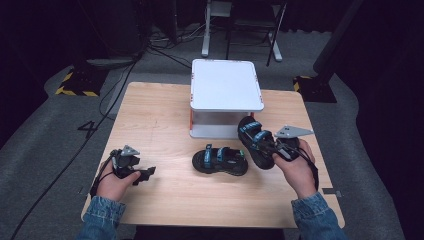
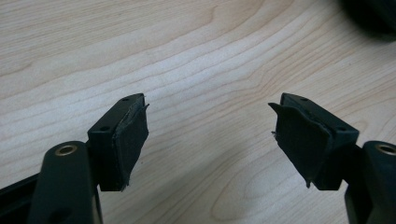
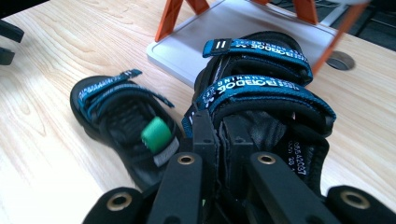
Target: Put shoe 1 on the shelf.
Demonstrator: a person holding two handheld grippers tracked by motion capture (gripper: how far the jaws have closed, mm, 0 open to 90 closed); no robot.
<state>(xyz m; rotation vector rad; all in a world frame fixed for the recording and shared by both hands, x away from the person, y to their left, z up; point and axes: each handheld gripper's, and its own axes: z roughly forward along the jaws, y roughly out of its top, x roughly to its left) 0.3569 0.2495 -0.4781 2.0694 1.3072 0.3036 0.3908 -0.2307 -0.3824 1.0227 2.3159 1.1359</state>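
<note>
High view has your right gripper (image 1: 274,148) clamped on the heel strap of one black-and-blue sandal (image 1: 256,141), its toe just in front of the white stand (image 1: 226,85). Its twin sandal (image 1: 220,160) lies flat on the table (image 1: 160,125), just left of it. Your left gripper (image 1: 148,173) sits well left of the stand, jaws wide, gripping nothing.

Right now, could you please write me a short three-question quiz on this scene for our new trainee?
1. True or false: the left gripper holds a sandal.
2. What does the right gripper grip? A) the black sandal with blue straps B) the white two-tier stand C) nothing
3. Fill in: the second black-and-blue sandal lies on the light wooden ____.

Key: 1 false, its jaws are apart over bare wood; 2 A; 3 table.
</note>
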